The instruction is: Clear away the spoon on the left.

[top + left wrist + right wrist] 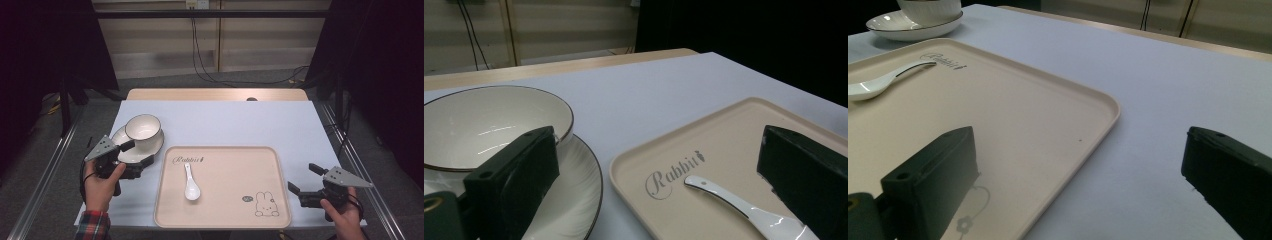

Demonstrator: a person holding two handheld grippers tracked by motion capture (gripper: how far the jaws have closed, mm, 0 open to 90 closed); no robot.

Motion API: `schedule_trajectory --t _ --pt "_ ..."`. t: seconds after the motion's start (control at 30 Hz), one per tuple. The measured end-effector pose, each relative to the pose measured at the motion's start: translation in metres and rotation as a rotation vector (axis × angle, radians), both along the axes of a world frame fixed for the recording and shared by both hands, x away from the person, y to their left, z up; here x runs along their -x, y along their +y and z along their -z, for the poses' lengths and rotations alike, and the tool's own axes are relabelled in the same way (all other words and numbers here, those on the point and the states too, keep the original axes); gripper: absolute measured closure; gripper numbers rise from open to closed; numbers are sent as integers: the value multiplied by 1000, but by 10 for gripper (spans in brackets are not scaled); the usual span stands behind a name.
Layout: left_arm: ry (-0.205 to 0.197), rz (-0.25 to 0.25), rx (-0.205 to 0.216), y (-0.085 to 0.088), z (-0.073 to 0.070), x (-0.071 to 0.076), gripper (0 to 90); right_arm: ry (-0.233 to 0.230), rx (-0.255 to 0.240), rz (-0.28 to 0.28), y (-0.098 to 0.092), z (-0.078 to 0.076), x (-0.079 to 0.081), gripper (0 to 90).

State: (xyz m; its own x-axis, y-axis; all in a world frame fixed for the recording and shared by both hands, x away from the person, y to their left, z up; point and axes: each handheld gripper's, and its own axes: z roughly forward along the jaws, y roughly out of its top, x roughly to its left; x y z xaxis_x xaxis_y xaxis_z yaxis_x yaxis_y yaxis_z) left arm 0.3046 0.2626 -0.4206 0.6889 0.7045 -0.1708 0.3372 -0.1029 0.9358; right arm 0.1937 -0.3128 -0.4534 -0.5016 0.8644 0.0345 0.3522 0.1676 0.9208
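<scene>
A beige tray (225,210) with a rabbit drawing lies at the table's front centre. A white ceramic spoon (190,185) rests on its left part, also in the left gripper view as the spoon (744,207). A cream bowl (143,127) sits on a cream plate (155,145) left of the tray. My left gripper (139,152) is open at the plate's near rim, one jaw over the plate and one beside the tray's corner. My right gripper (304,177) is open at the tray's right edge (1108,120), holding nothing.
The white table (225,120) ends in a wooden strip (215,94) at the far side. Cables (210,75) run over the floor beyond it. Metal frame rails (45,165) flank both sides. Bare table surface lies behind the tray.
</scene>
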Motion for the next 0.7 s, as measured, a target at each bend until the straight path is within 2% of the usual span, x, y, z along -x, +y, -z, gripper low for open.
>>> schedule_trajectory --t 0.23,0.27,0.43,0.5,0.6,0.7 --pt "-7 1 4 8 0 0 31 -3 0 7 -1 0 0 10" --pt "-6 -16 -3 8 -1 0 31 -5 1 6 -2 0 0 10" --pt "-11 -27 -7 13 -2 1 31 -3 1 4 -2 0 0 10" --pt "-17 -13 2 15 -2 1 32 -4 1 3 -2 0 0 10" --pt "-16 -42 2 19 -2 2 31 -6 -1 6 -3 -1 0 10" --pt "-18 -39 5 22 -1 1 32 -3 -3 6 -4 0 0 10"
